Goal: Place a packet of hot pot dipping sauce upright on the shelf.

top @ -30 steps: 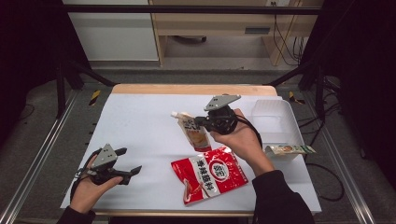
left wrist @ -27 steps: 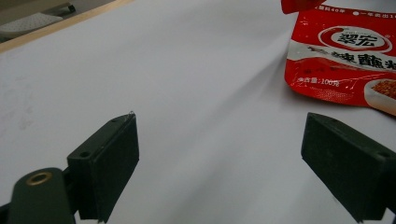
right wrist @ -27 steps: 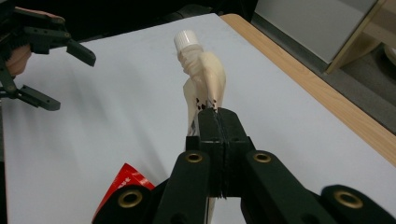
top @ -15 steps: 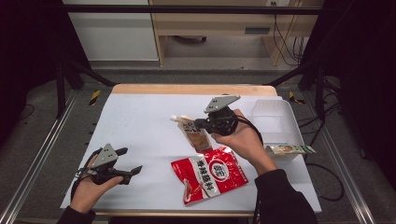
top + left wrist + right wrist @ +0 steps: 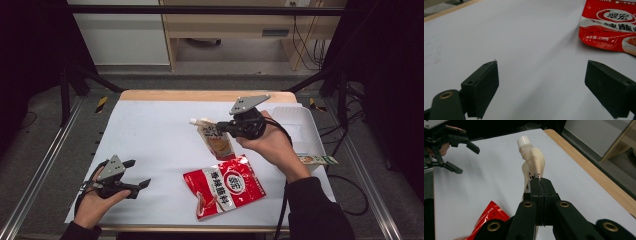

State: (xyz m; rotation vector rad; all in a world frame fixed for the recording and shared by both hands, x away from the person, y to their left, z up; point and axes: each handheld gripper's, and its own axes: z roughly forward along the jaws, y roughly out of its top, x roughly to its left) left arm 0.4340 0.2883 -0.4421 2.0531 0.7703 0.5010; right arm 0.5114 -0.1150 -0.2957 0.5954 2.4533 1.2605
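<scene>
A cream spouted pouch (image 5: pixel 216 140) with a white cap hangs tilted above the white table top, cap pointing left. My right gripper (image 5: pixel 221 127) is shut on its upper edge. In the right gripper view the pouch (image 5: pixel 532 162) rises beyond the shut jaws of the right gripper (image 5: pixel 541 183). A red snack bag (image 5: pixel 225 185) lies flat at the front centre, and its corner (image 5: pixel 490 216) lies below the pouch. My left gripper (image 5: pixel 139 173) rests open at the front left, holding nothing. In its own view the left gripper (image 5: pixel 544 85) stands wide apart over bare table, with the red bag (image 5: pixel 611 25) ahead on the right.
A white tray (image 5: pixel 300 125) stands at the table's right side. A small green-and-white packet (image 5: pixel 317 160) lies by the right edge. The table's wooden far edge (image 5: pixel 200 95) runs along the back. The left gripper (image 5: pixel 469 161) is far off in the right gripper view.
My right gripper has shifted slightly to the right with the pouch in it. The left gripper and the red bag have stayed put.
</scene>
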